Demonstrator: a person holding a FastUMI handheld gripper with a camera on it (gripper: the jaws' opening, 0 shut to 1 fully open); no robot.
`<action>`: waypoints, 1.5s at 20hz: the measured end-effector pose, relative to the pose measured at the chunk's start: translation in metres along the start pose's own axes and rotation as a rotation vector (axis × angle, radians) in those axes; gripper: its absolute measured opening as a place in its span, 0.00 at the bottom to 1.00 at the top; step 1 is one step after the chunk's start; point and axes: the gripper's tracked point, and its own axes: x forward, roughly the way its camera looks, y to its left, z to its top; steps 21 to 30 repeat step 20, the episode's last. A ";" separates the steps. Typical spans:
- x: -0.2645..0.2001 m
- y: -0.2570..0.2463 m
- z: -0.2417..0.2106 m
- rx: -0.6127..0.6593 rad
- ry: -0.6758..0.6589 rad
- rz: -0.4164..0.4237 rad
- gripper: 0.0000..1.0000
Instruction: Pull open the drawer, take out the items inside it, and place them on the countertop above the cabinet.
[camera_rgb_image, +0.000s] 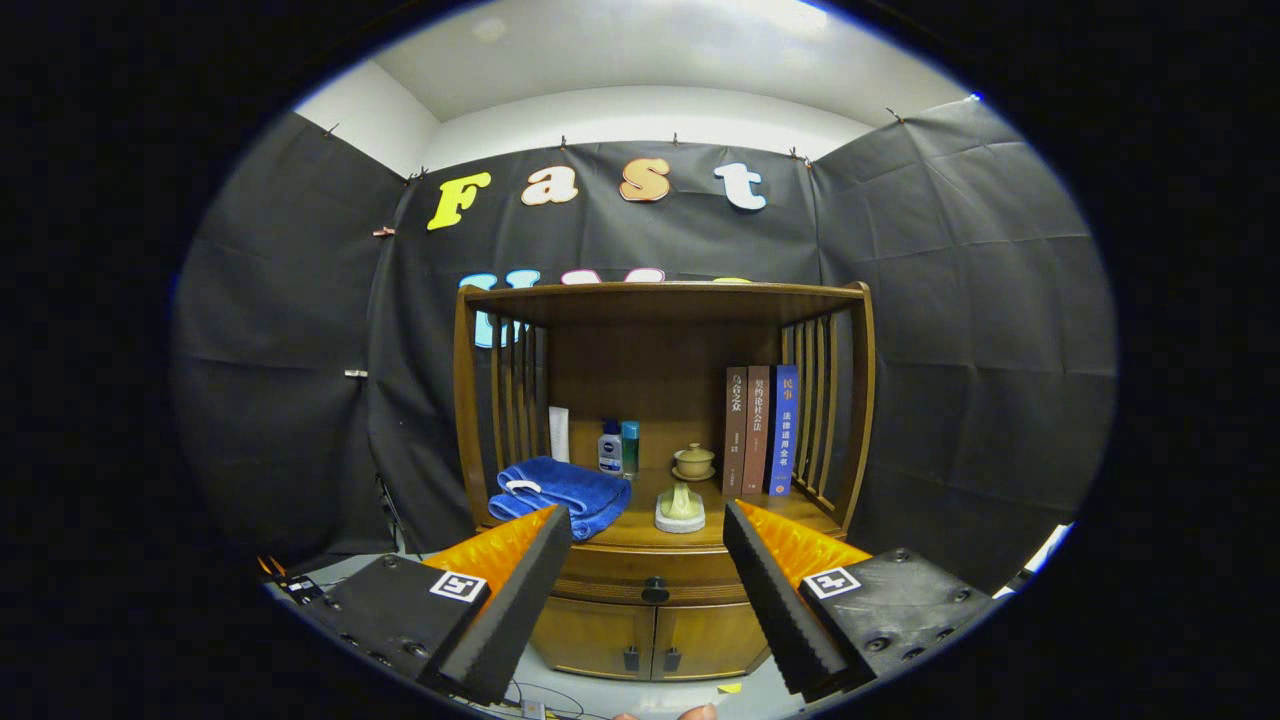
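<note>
Wooden cabinet (655, 470) ahead, drawer (650, 580) closed; gripper (648, 540) jaws wide apart, empty, framing drawer knob (655, 591).

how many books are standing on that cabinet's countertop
3, upright side by side at the right end of the countertop: brown book, reddish-brown book, blue book. The open gripper is short of them.

The drawer (655, 578) is shut, so whatever lies inside is hidden. The fingers (515, 600) of the gripper (648, 528), spread wide and holding nothing, cover the drawer front's ends at 9 and 3 o'clock of its knob (655, 591). The blue towel (553, 493) is partly hidden behind the finger at 7 o'clock. The bottles (618, 447) are too small to make out. The lower cabinet doors (652, 638) are cut off below.
</note>
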 end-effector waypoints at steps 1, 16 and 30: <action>0.000 -0.001 -0.002 0.000 0.003 -0.001 0.99; -0.001 0.003 -0.002 0.018 -0.005 0.003 0.99; 0.000 0.003 0.000 0.023 -0.010 0.002 0.99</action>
